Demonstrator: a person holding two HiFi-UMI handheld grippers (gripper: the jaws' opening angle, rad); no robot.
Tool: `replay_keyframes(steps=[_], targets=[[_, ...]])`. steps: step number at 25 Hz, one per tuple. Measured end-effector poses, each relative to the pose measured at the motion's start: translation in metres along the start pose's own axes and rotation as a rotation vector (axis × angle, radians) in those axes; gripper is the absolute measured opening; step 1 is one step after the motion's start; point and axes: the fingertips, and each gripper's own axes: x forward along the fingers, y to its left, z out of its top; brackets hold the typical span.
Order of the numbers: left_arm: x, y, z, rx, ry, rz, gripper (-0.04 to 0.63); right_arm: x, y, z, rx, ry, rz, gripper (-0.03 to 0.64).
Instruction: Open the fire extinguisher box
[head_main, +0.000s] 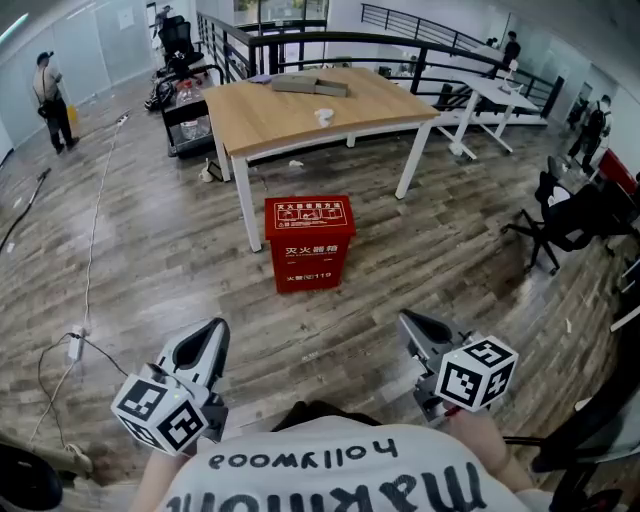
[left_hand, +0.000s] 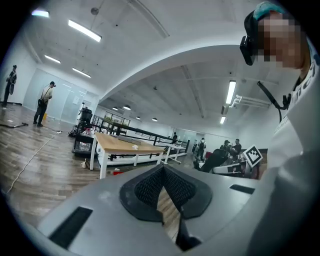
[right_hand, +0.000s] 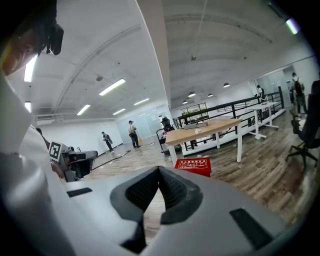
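Observation:
The red fire extinguisher box (head_main: 309, 241) stands on the wood floor beside a table leg, its lid closed, with white print on top and front. It also shows small in the right gripper view, box (right_hand: 194, 165) past the jaw tips, and only as a red sliver (left_hand: 116, 171) in the left gripper view. My left gripper (head_main: 212, 337) is held low at the left, well short of the box, shut and empty. My right gripper (head_main: 412, 325) sits at the right, also shut with nothing in it.
A long wooden table (head_main: 310, 108) on white legs stands just behind the box. A black cart (head_main: 185, 120) is left of it, office chairs (head_main: 570, 222) at the right. A cable and power strip (head_main: 75, 345) lie on the floor at left. People stand far off.

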Motion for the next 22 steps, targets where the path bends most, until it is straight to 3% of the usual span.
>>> replay_keyframes(steps=[6,11,17,22], targets=[[-0.006,0.009,0.003,-0.007,-0.013,0.007,0.005,0.001,0.016,0.011,0.021,-0.089,0.073,0.009],[-0.017,0.015,0.008,-0.026,-0.038,-0.021,0.005,0.003,0.029,0.014,0.029,-0.138,0.081,0.009],[-0.029,0.013,0.005,0.006,-0.041,-0.145,0.005,0.014,0.041,-0.008,-0.029,-0.09,0.033,0.009],[-0.016,0.021,-0.009,-0.028,-0.001,-0.151,0.005,0.015,0.031,-0.03,-0.092,-0.006,-0.027,0.009]])
